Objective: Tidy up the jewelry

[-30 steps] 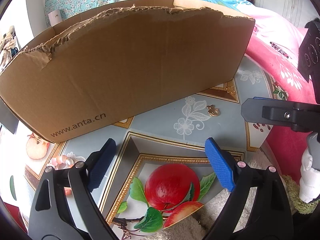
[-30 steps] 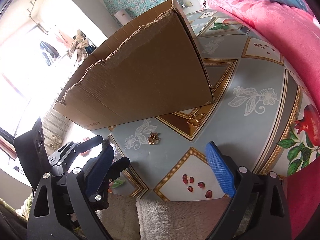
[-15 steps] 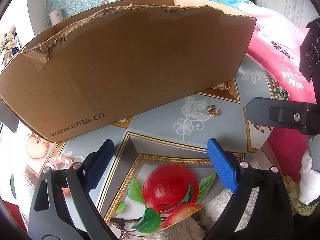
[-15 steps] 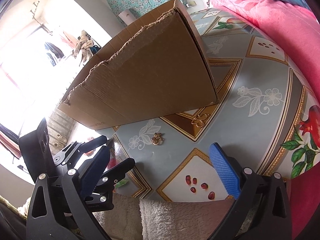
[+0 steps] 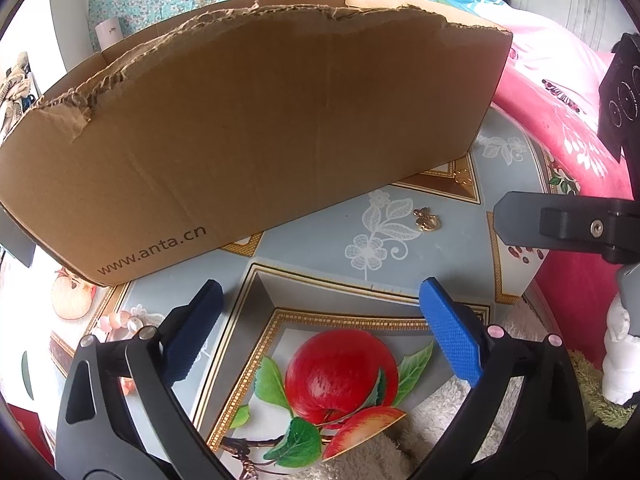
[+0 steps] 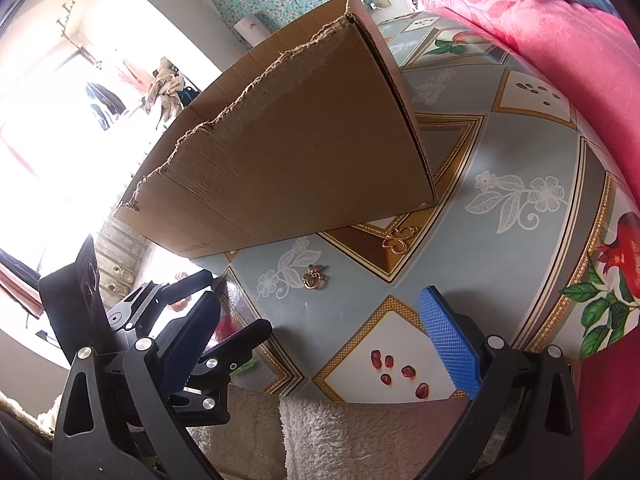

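A small gold pendant (image 5: 427, 219) lies on the patterned table, in front of a torn cardboard box (image 5: 256, 120); it also shows in the right wrist view (image 6: 314, 277). A second gold butterfly-shaped piece (image 6: 398, 239) lies near the box (image 6: 288, 152) corner, also seen in the left wrist view (image 5: 463, 176). A pink bead bracelet (image 5: 122, 322) lies at the table's left edge. My left gripper (image 5: 320, 332) is open and empty above the apple print. My right gripper (image 6: 320, 344) is open and empty, short of the pendant.
The table (image 6: 500, 152) has a fruit-print cloth. A pink blanket (image 6: 560, 40) covers the bed to the right. A fluffy white rug (image 6: 340, 436) lies below the table's front edge. The right gripper's arm (image 5: 568, 228) shows at the right of the left wrist view.
My right gripper has moved forward and closer to the table; the pendant now sits nearer its fingers. The left gripper has barely moved.
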{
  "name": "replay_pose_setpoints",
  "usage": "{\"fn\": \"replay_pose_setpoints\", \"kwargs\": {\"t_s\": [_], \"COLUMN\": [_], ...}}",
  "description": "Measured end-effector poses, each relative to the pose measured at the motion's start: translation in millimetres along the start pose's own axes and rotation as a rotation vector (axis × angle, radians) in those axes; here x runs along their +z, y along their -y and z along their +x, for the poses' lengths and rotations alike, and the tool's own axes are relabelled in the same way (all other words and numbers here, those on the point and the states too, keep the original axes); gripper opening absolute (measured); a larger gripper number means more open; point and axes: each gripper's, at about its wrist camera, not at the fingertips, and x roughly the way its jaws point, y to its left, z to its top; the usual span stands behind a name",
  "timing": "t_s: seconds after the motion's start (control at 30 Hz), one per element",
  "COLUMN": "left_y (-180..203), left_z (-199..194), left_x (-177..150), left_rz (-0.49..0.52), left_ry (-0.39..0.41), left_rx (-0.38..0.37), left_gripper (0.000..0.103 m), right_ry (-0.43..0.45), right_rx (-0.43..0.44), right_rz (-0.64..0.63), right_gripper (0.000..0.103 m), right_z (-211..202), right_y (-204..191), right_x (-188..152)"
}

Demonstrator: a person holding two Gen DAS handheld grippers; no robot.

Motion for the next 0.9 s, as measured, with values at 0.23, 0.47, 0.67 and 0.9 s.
{"fn": "replay_pose_setpoints", "kwargs": {"t_s": [0.23, 0.47, 0.67, 0.9], "left_y": [0, 2, 20, 49], "left_z": [1, -2, -16, -4], "left_x": [1, 10, 17, 17], "left_rz": [-0.009, -0.008, 0.028, 0.169], "left_ry": [-0.009, -0.014, 0.082, 0.065], "left_rx": [0.002, 0.006, -0.054, -0.054], "left_gripper": [0.095, 0.095, 0.094, 0.065], "right_ry": [0.063, 0.134, 0.144, 0.147], "right_rx": [-0.059, -0.126, -0.166, -0.188], "right_rz": [-0.004, -0.015, -0.064, -0.072], "right_gripper": [0.095, 0.085, 0.075, 0.069], "right_z": [-22, -42, -40, -35], "right_y": [-3, 5, 10, 14], "right_x": [-7, -20, -4, 2]}}
